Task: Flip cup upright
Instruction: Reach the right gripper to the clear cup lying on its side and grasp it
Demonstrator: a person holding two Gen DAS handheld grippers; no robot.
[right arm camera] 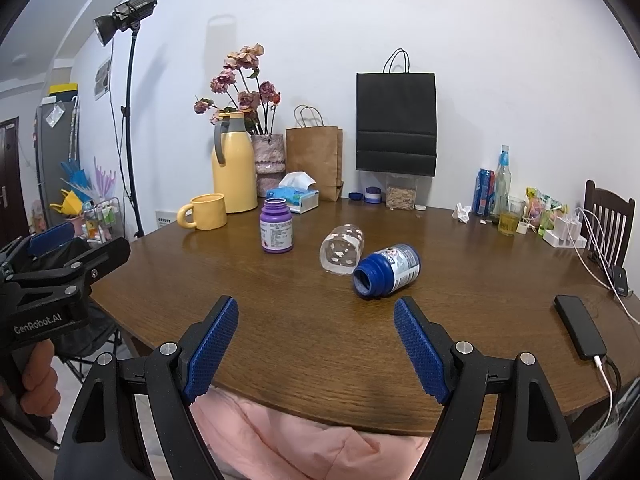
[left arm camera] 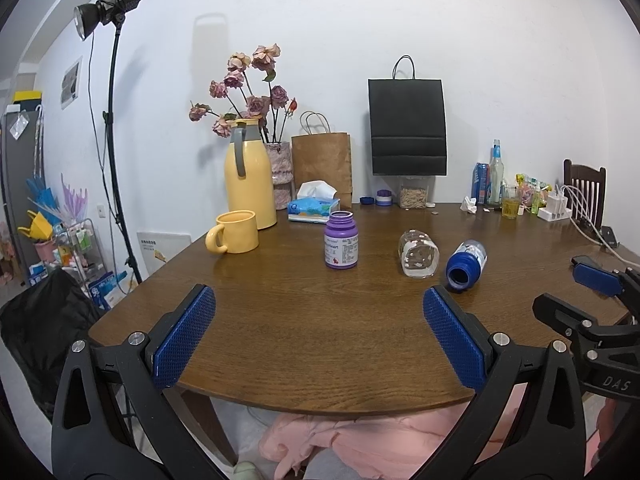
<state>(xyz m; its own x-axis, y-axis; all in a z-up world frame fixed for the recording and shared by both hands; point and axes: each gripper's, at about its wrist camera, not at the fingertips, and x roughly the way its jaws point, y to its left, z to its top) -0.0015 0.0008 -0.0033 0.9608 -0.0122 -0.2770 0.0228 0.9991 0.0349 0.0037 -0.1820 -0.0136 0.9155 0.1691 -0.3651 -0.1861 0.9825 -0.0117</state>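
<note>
**Cup lies on its side, both claws wait open**

The clear cup [right arm camera: 341,250] lies on its side near the middle of the table [right arm camera: 304,320], its mouth turned toward me, and it touches or almost touches the blue bottle [right arm camera: 386,270], which also lies down. My right gripper [right arm camera: 316,344] and my left gripper [left arm camera: 320,334] are both spread wide and hold nothing, near the table edge.

I think the cup is closer to my right claw. To do the step well, I should take the cup across its body, away from the blue bottle, so that I do not push the bottle and make it roll. The purple bottle [left arm camera: 341,242] stands just to the left, so I should lift a little before I turn the cup.

Only the right view shows the black phone [right arm camera: 580,330] with its cable
</note>
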